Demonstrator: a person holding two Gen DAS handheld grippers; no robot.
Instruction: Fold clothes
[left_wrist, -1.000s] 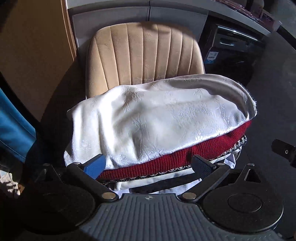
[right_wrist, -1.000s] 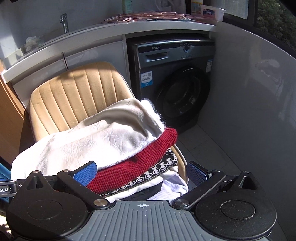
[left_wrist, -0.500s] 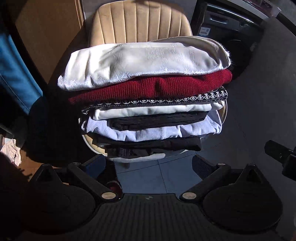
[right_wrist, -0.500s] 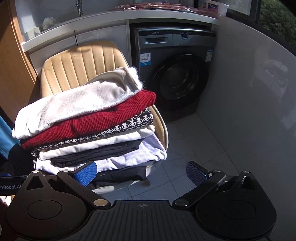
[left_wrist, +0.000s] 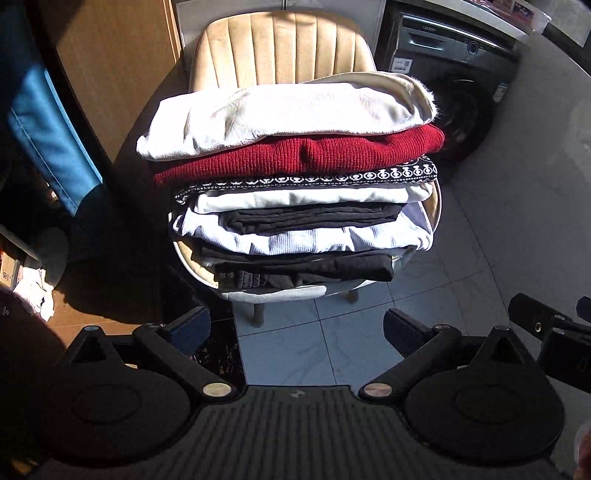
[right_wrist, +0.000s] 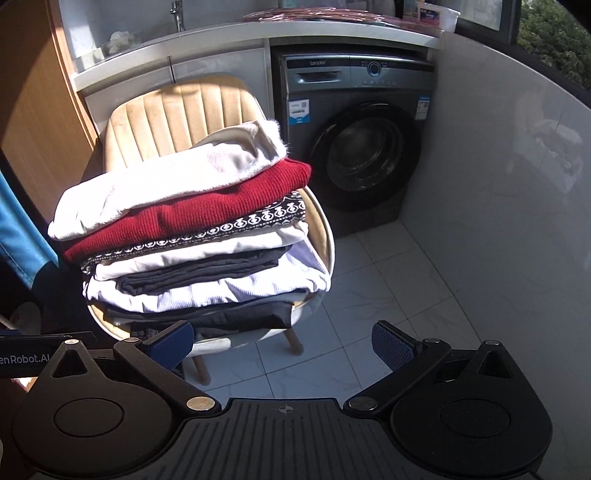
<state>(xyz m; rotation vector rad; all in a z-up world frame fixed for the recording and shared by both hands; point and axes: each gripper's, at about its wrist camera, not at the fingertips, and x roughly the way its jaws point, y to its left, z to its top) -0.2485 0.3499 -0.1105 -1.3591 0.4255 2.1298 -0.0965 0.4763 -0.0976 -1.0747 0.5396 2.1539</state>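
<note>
- The left gripper (left_wrist: 297, 326) is spread wide, pinching nothing, above the tiled floor (left_wrist: 332, 343).
- The right gripper (right_wrist: 282, 341) is likewise spread, holding nothing.
- A stack of folded clothes (left_wrist: 295, 184) sits on the beige chair (right_wrist: 177, 110), cream garment (right_wrist: 166, 181) topmost, red sweater (right_wrist: 207, 210) beneath; the lowest dark layers are hard to distinguish.
- The washing machine (right_wrist: 362, 147) stands beside the chair.

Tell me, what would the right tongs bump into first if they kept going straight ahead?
Probably the chair, about at its front leg under the pile of folded clothes. The open right tongs point low, beneath the clothes, with only tiled floor between. Depth is hard to judge here.
</note>
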